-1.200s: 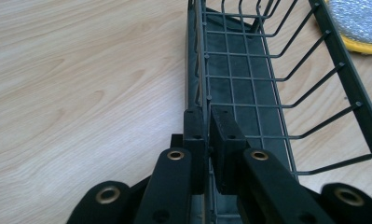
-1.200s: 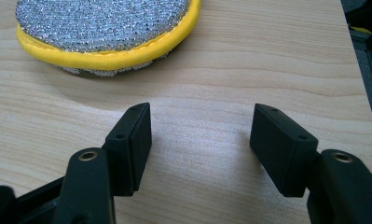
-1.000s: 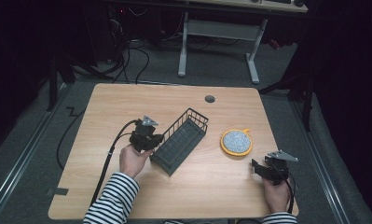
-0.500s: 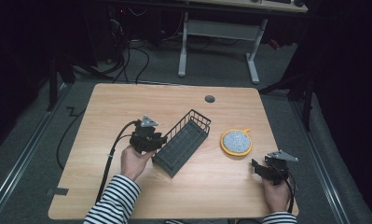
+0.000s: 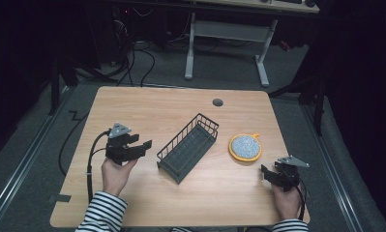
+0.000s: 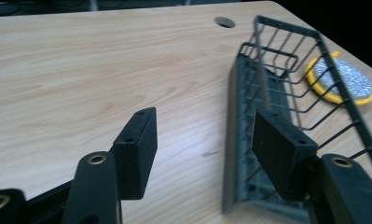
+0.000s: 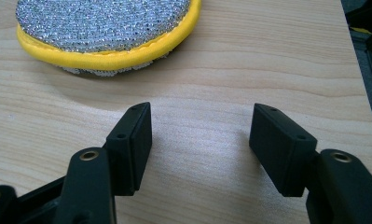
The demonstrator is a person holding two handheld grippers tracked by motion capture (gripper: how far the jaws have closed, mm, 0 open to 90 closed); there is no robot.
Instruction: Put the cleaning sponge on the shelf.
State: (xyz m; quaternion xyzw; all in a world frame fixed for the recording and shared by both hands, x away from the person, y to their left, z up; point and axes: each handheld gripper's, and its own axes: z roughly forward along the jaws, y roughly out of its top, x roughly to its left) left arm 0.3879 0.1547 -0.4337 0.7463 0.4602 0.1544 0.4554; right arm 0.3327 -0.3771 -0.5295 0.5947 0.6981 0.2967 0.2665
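While both tongs are spread and carry nothing, the left tongs [image 5: 143, 145] sit just beside the near long side of the black wire basket [image 5: 188, 147], apart from it. Seen along the left tongs [image 6: 202, 149], one pad [image 6: 279, 156] stands in front of the basket [image 6: 286, 93] wall and the other over bare bench [image 6: 81, 70]; no wire lies between them. Basket lies diagonally at mid-bench [image 5: 147, 104], upright, nothing in it.

Right tongs [image 5: 267, 173] rest low near the front right corner, released, jaws aimed toward the round scouring pad [image 5: 245, 146], silver face with yellow rim, lying flat just right of the basket. From the right tongs [image 7: 200, 149] the pad [image 7: 104, 28] is near but untouched.

Judgement: the left hand [image 5: 115, 175] is placed to steady or reposition the basket, the right to fetch the pad; the likely aim is pad into basket.
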